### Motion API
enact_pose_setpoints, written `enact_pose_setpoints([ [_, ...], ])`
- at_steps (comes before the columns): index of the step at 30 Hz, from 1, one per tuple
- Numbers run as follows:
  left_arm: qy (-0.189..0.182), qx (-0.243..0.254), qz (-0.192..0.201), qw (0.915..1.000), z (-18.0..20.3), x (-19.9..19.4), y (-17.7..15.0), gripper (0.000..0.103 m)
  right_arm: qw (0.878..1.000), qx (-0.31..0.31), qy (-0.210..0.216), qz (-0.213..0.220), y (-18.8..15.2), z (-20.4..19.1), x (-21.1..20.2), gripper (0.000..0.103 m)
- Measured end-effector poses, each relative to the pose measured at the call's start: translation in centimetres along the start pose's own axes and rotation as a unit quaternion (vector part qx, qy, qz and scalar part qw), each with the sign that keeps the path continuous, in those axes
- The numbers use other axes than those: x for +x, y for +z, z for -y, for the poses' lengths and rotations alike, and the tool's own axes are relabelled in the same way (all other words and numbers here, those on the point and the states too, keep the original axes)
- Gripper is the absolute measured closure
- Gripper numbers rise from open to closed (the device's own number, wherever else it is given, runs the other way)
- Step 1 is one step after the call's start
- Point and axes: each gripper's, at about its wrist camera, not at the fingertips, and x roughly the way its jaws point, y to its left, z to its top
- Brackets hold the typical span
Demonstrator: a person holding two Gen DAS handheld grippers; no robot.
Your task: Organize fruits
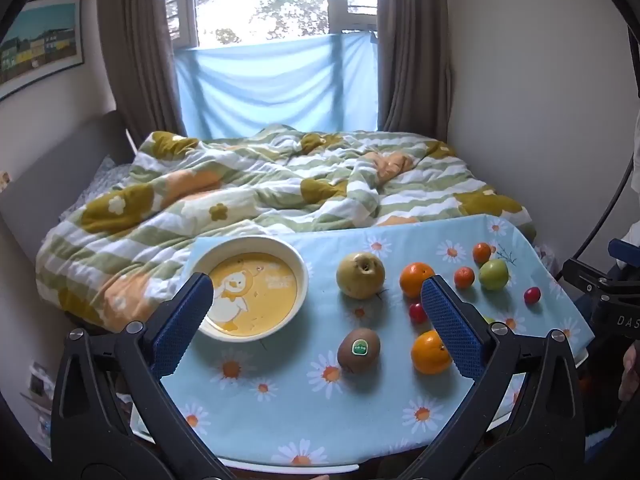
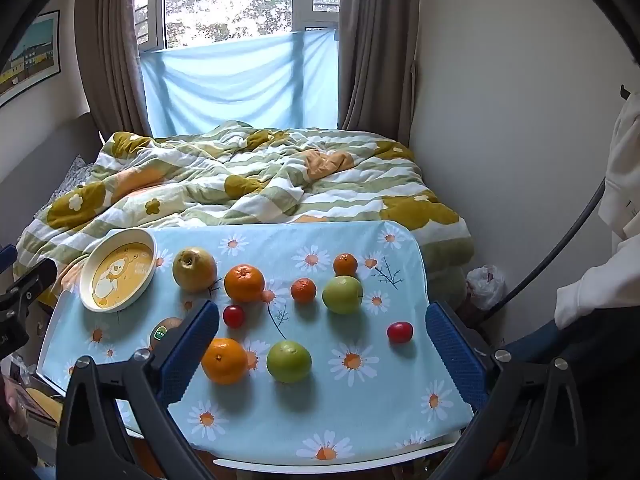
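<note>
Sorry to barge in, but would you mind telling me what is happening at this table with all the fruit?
A person holds two grippers over a table covered in a daisy cloth, set against a bed. Both the left gripper and the right gripper are open and empty. Nothing has been sorted yet: the plate at the left holds no fruit, and the pear, kiwi, oranges, green apples and cherry tomatoes lie scattered on the cloth.

Bedroom lit by daylight from a window

At top centre a bright window (image 1: 276, 0), brown curtains (image 1: 136, 48) and pale blue cloth (image 1: 276, 84); below, a bed's green-striped floral quilt (image 1: 248, 184); framed picture (image 1: 40, 40) upper left.
</note>
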Motion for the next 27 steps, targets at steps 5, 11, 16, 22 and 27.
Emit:
enact_pose_setpoints([
  [5,0.001,-0.005,0.002,1.0000,0.0,0.1,0.0,0.000,1.000,0.001,0.004,0.000,0.1,0.2,0.2,0.000],
  [11,-0.002,-0.005,0.006,1.0000,-0.1,0.7,0.0,0.000,1.000,-0.004,0.000,0.008,-0.1,-0.4,0.1,0.000],
  [16,0.001,-0.004,0.007,1.0000,-0.1,0.5,0.2,0.000,1.000,-0.003,0.003,0.001,-0.1,-0.3,-0.3,0.000],
  [22,0.002,-0.005,0.010,0.9999,-0.2,0.0,0.5,0.000,1.000,-0.004,0.003,0.008,-0.1,-0.5,-0.4,0.000],
  [27,0.001,-0.005,0.012,0.9999,-0.3,-0.1,0.6,0.000,1.000,-0.004,0.004,0.008,0.0,-0.4,-0.4,0.000],
])
